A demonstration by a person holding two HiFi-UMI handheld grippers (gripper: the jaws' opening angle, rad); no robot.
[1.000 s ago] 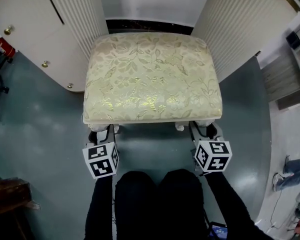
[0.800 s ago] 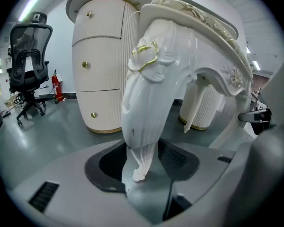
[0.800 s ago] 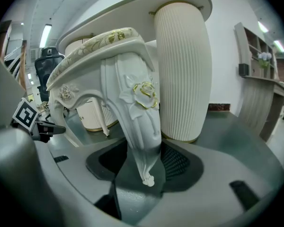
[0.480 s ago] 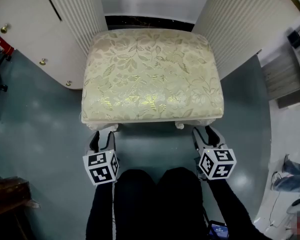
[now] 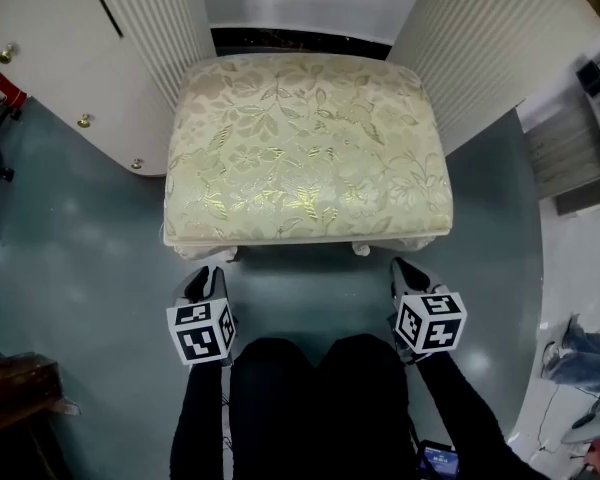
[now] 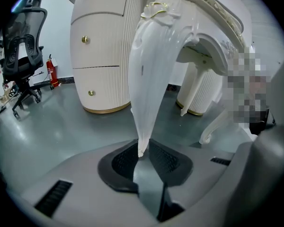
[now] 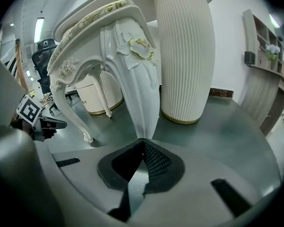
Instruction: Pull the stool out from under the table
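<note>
Two carved, glossy white front legs explain where the tools sit. The left gripper point(image 5: 202, 280) is lined up on the near-left leg point(image 6: 149, 79) and the right gripper point(image 5: 408, 273) on the near-right leg point(image 7: 137, 74) of the rectangular stool with the cream-and-gold floral brocade cushion point(image 5: 305, 148). These legs are the only slim parts a two-jaw tool can take for a straight pull toward the person.

Each gripper stands with its jaws apart. In each gripper view the leg's tapered foot rises just ahead of the dark ribbed pads point(image 6: 165, 161) and is not pinched by them. From the head view both tools lie a little short of the seat's front edge.

The stool stands on the grey-green floor point(image 5: 90, 258) between the two white ribbed pedestals point(image 5: 480, 48) of the table. Its whole cushion is in sight, so it looks largely clear of the tabletop, whose edge I cannot place surely. One tool per corner would keep a pull square rather than twisting the stool.
</note>
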